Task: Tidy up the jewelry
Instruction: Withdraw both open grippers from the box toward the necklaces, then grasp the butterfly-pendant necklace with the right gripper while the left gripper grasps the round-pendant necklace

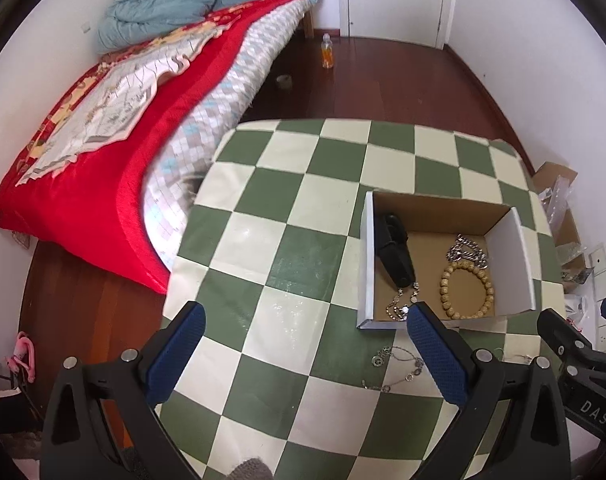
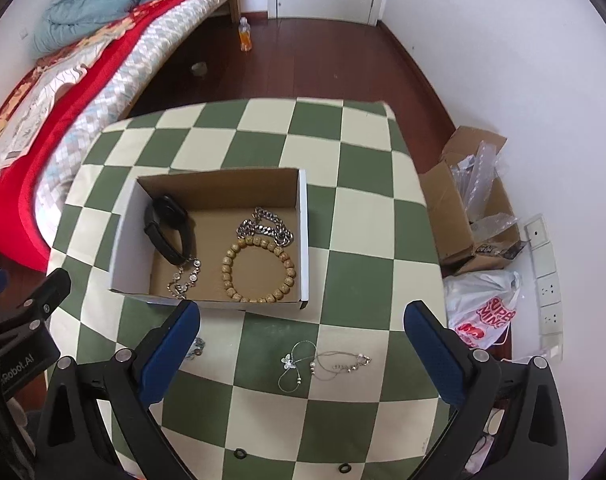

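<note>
Your left gripper (image 1: 303, 334) and right gripper (image 2: 303, 330) both gape wide, gripping nothing. The cardboard box (image 2: 303, 240), at 12 o'clock in the right view, contains 4 pieces; a thin necklace (image 2: 323, 362) lies on the checkered table (image 2: 363, 208) between your right fingers.

The left gripper (image 1: 307, 336) is hovering with its jaws spread wide, the blue-padded fingers (image 1: 437, 354) angling outward and gripping nothing. The right gripper (image 2: 303, 340) is hanging in the same pose, its blue pads (image 2: 171, 346) standing far apart and empty. The two are sitting side by side, each showing at the edge of the other's view.
</note>
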`<state>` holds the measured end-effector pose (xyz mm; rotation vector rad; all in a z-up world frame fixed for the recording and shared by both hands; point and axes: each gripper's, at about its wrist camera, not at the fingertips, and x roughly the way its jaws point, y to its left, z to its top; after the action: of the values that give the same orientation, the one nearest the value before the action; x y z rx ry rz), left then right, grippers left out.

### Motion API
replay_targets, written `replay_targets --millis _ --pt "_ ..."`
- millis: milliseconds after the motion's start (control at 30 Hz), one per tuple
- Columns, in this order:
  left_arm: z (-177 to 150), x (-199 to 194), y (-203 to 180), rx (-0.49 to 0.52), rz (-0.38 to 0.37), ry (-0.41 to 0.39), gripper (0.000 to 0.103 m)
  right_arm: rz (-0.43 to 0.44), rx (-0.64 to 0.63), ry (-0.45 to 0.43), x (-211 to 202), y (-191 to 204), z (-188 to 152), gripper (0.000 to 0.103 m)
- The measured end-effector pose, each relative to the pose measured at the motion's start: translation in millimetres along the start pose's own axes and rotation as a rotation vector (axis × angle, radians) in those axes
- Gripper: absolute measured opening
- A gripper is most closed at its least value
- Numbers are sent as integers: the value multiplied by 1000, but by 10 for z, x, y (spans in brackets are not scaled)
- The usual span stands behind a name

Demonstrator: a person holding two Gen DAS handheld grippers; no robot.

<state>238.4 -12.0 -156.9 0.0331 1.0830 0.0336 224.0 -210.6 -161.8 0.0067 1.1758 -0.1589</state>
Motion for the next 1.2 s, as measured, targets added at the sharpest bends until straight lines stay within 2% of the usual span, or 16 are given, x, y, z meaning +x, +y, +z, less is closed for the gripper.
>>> replay_targets --millis 400,567,667,800,833,867,933,1200 --pt "-196 -858 152 0 7 -168 103 -2 -7 -175 -895 53 -246 103" --pt "-316 -1075 228 -14 1 -195 103 23 -3 -216 -1198 80 -387 103" --pt "-393 -1143 294 -36 -2 -195 103 58 19 -211 -1283 45 -494 103" --pt "-530 -1087 329 -35 25 -192 103 83 63 -164 -1160 -103 -660 102" --pt "-568 -1024 330 -33 35 -180 103 82 74 -151 -1095 -143 -695 99" --pt "-608 -934 329 -30 39 -158 103 89 92 -124 -990 -213 -746 85" --pt "-675 -751 313 -23 38 -107 102 92 122 -70 -776 -324 -823 65" --pt "-857 -69 156 26 81 22 102 135 269 79 118 -865 -1041 64"
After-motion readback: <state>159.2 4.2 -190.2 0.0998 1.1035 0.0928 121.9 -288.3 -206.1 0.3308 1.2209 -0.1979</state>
